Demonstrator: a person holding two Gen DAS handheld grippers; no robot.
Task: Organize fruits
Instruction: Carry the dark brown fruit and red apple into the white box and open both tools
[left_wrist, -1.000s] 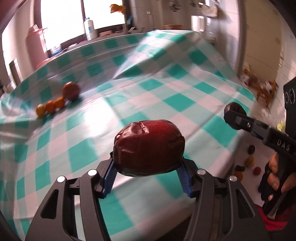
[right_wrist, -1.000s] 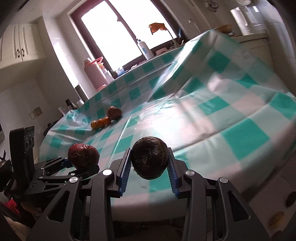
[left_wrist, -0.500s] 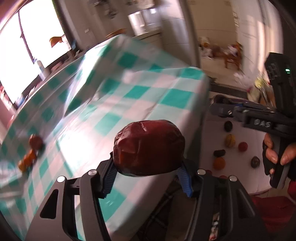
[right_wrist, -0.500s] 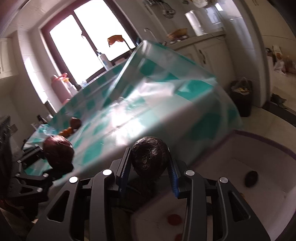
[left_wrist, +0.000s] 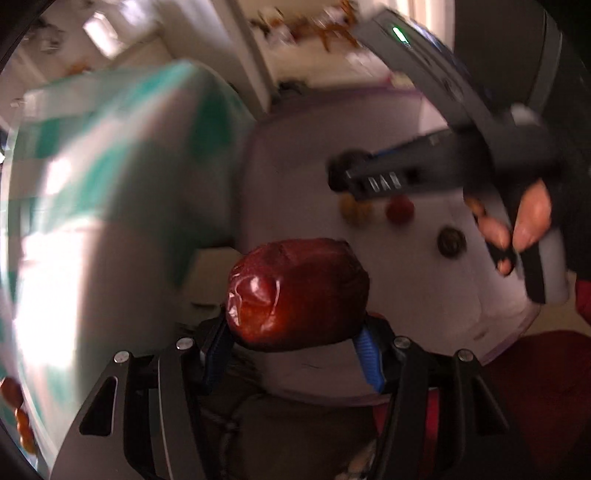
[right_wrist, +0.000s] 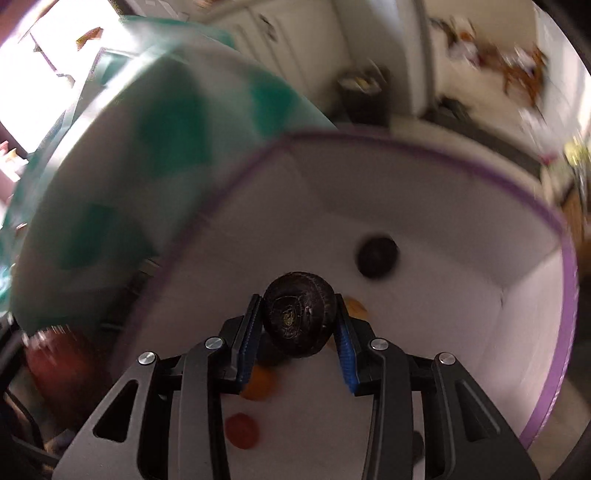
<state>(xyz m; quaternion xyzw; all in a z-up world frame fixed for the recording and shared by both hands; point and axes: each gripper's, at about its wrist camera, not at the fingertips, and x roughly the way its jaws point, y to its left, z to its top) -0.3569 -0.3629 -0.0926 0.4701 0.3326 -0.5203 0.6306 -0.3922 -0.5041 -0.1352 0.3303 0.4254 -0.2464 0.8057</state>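
My left gripper (left_wrist: 291, 354) is shut on a large dark red fruit (left_wrist: 295, 291) and holds it beside the table edge, above the near rim of a white bin (left_wrist: 295, 166). My right gripper (right_wrist: 297, 332) is shut on a round dark brown fruit (right_wrist: 299, 317) and holds it over the inside of the white bin with a purple rim (right_wrist: 424, 151). Several small fruits lie on the bin floor, among them a dark one (right_wrist: 377, 256), an orange one (right_wrist: 258, 384) and a red one (right_wrist: 242, 430). The right gripper also shows in the left wrist view (left_wrist: 340, 177).
The table with a green and white checked cloth (right_wrist: 129, 155) stands left of the bin. A few small fruits (left_wrist: 18, 417) lie on it at the far left. Cabinets and a dark waste bin (right_wrist: 364, 96) stand behind. Both views are blurred.
Both grippers have swung right and downward, away from the table and toward the white bin. Each still holds its fruit. The bin now fills the right wrist view.
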